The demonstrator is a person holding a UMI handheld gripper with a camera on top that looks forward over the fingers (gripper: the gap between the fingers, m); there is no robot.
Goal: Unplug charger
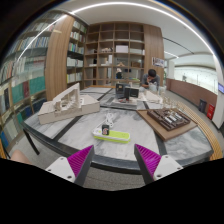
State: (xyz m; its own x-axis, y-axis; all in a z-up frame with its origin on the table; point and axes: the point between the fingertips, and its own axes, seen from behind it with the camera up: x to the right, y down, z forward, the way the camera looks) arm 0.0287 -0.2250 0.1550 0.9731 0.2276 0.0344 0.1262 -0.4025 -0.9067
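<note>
Hovering above the table (185,142) edge | gripper (113,158) fingers spread apart, gripping nothing | charger (106,128), a small white item standing on a yellow-green strip (113,136), sat just ahead of the fingers, slightly left of centre | its long axis looked upright, though too small to confirm | approach judged straight forward and down.

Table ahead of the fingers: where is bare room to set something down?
Bare marble table lies between the green-based charger and the brown model board, and left toward the white model. Farther back is crowded with models. The hand-held gripper hangs open, short of the charger.
</note>
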